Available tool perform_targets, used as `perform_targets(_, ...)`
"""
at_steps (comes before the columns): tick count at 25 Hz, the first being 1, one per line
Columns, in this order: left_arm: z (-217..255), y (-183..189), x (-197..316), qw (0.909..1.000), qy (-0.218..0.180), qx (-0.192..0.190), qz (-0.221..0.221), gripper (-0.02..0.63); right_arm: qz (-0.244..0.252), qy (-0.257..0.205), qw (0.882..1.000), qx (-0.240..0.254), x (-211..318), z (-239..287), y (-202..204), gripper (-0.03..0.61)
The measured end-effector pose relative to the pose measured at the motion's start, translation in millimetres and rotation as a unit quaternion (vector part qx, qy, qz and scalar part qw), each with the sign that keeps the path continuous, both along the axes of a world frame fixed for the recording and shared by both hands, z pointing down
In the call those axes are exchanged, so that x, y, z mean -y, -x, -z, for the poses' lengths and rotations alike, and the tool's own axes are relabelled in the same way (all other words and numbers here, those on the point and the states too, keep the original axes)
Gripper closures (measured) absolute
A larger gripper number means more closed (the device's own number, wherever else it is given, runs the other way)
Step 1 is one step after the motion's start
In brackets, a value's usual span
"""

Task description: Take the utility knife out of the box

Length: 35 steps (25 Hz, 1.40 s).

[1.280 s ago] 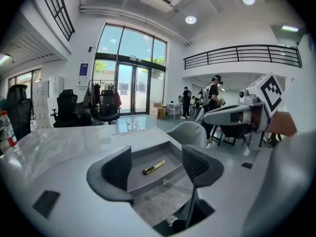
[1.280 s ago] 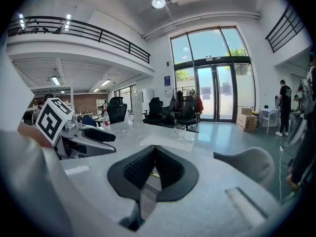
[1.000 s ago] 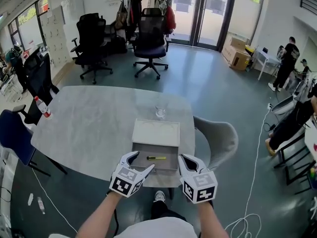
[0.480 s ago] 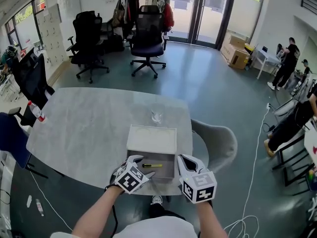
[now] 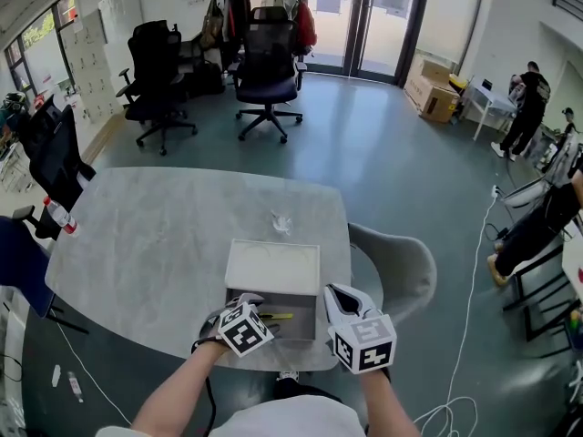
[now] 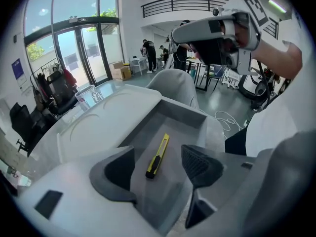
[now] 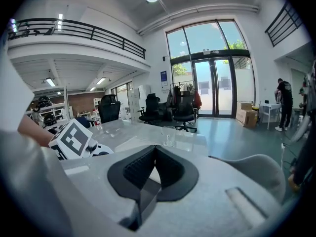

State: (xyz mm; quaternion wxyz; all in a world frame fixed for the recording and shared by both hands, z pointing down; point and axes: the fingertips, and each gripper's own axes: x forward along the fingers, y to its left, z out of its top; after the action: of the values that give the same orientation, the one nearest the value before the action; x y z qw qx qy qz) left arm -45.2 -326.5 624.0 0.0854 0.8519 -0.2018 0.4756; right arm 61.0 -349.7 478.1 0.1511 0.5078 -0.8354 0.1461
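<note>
Over the near end of the box (image 5: 304,328), the left gripper (image 5: 252,309) now sits tilted inward above the grey tray. A second ago it was back at the table (image 5: 146,235) edge, short of the box, so it has closed in on the target. Left gripper view: jaws wide apart, nothing gripped; the yellow utility knife (image 6: 157,157) lies flat on the tray floor, in line with the gap and just beyond the pads, not touched. In the head view the knife (image 5: 278,316) has not moved from its spot in the tray and shows just past the left gripper's marker cube. The white lid (image 5: 273,264) lies beyond the tray, as before. The right gripper (image 5: 339,297) has barely shifted: it hangs at the box's right side with its jaws together on nothing, per the right gripper view (image 7: 150,169). Judgement: approach is nearly done and the grasp not begun. The knife lies lengthwise along the line of reach, so the open jaws should straddle its width once lowered.
</note>
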Motion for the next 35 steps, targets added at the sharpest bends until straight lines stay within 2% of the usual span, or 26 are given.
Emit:
perform_targets(8, -21, -7, 2, 0.9970, 0.020, 0.052, -0.054, 0.327, 0.002, 0.000, 1.000, 0.001, 21, 2, -8, 0.574)
perform_targets(17, -45, -5, 3, 0.9911, 0.035, 0.095, -0.087, 0.333, 0.006, 0.002, 1.000, 0.003, 41, -2, -11, 0.574)
perform_targets(19, -46, -4, 3, 0.9909, 0.037, 0.096, -0.086, 0.368, 0.008, 0.003, 1.000, 0.003, 44, -3, -10, 0.574)
perform_targets(20, -46, -4, 3, 0.9911, 0.038, 0.095, -0.085, 0.446, 0.009, 0.003, 1.000, 0.004, 45, -3, -9, 0.574)
perform_targets(21, -47, -3, 3, 0.9912, 0.040, 0.094, -0.084, 0.462, 0.010, 0.003, 1.000, 0.004, 46, -4, -7, 0.574)
perform_targets(27, -47, -4, 3, 0.9917, 0.050, 0.085, -0.083, 0.479, 0.014, 0.006, 1.000, 0.003, 49, -6, -4, 0.574)
perform_targets(35, -47, -5, -3, 0.9918, 0.057, 0.082, -0.080, 0.534, 0.015, 0.007, 1.000, 0.003, 45, -6, -1, 0.574)
